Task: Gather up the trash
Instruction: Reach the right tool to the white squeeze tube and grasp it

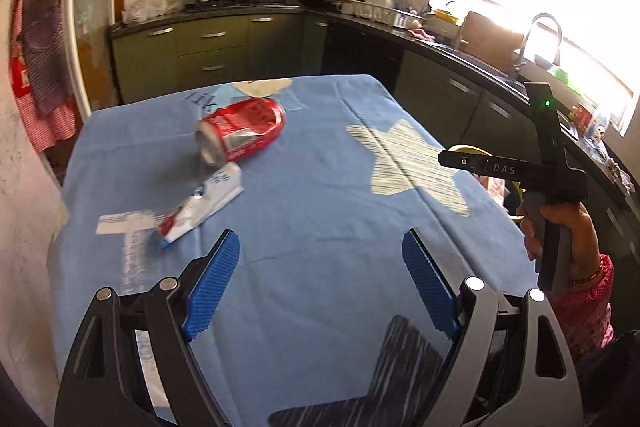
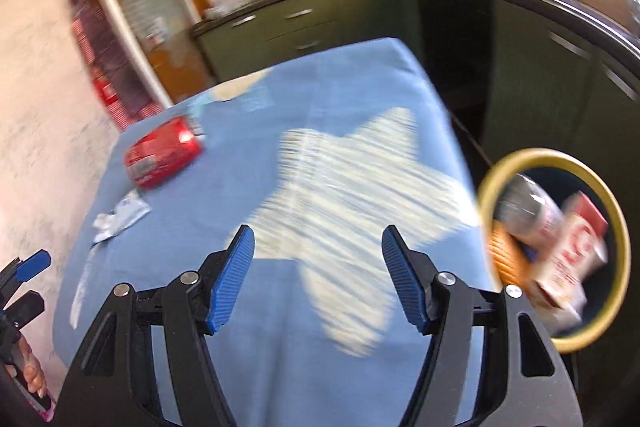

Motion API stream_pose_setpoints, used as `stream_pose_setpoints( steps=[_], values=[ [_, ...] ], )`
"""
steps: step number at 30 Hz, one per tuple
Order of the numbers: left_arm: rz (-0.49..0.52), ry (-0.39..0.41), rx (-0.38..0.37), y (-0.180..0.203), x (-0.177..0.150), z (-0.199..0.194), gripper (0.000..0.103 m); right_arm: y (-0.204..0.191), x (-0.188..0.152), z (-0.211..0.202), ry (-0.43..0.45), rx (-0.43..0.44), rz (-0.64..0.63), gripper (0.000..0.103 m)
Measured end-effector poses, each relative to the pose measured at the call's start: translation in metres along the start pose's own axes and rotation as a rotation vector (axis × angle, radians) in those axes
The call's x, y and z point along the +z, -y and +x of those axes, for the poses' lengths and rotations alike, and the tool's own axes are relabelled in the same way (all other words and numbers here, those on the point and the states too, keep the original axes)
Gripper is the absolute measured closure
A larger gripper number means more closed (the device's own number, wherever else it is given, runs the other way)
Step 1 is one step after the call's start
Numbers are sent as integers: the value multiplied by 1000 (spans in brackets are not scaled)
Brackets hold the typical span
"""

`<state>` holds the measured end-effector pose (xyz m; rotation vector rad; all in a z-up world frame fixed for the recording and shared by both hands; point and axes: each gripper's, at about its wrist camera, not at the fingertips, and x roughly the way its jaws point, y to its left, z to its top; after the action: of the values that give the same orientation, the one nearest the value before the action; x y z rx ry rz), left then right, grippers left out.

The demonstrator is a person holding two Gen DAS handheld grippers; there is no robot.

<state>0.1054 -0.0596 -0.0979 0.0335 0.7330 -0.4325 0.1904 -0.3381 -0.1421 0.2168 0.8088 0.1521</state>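
Left wrist view: crushed red can (image 1: pixel 241 135), lying on its side, silver open end toward the camera, on the far-left part of a blue tablecloth (image 1: pixel 320 203). Just nearer, touching it, a flattened white wrapper (image 1: pixel 202 205) with red and blue print, lettering blurred. Left gripper (image 1: pixel 320 285): blue pads spread wide, empty, above the cloth. At right, the right gripper's body, held in a hand (image 1: pixel 560 227), tips cut off.

Right wrist view: heavy blur. Can (image 2: pixel 162 157) and wrapper (image 2: pixel 120 217) far left. Right of the table, a yellow-rimmed bin (image 2: pixel 554 157) holding a bottle and cartons, details unclear. Right gripper (image 2: pixel 318 281): pads apart, empty.
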Motion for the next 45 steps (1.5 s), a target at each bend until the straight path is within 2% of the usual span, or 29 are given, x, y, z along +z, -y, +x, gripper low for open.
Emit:
stream_pose_setpoints(
  steps=[3, 9, 14, 22, 30, 40, 45],
  values=[
    [-23, 16, 58, -26, -11, -20, 20, -49, 8, 16, -24, 87, -76, 40],
    [-76, 51, 124, -68, -31, -53, 20, -140, 8, 50, -100, 240, -219, 40],
    [-106, 54, 125, -91, -46, -65, 20, -191, 8, 71, -149, 269, -219, 40],
    [-107, 54, 109, -103, -53, -66, 20, -239, 10, 104, -204, 167, -221, 40],
    [-114, 40, 100, -117, -61, -66, 20, -257, 9, 121, -151, 15, -210, 38],
    [-101, 33, 89, -113, -62, -66, 20, -285, -1, 137, -96, -165, -333, 36],
    [-96, 23, 76, -113, -59, -61, 20, -279, -9, 127, -89, -191, -382, 36]
  ],
)
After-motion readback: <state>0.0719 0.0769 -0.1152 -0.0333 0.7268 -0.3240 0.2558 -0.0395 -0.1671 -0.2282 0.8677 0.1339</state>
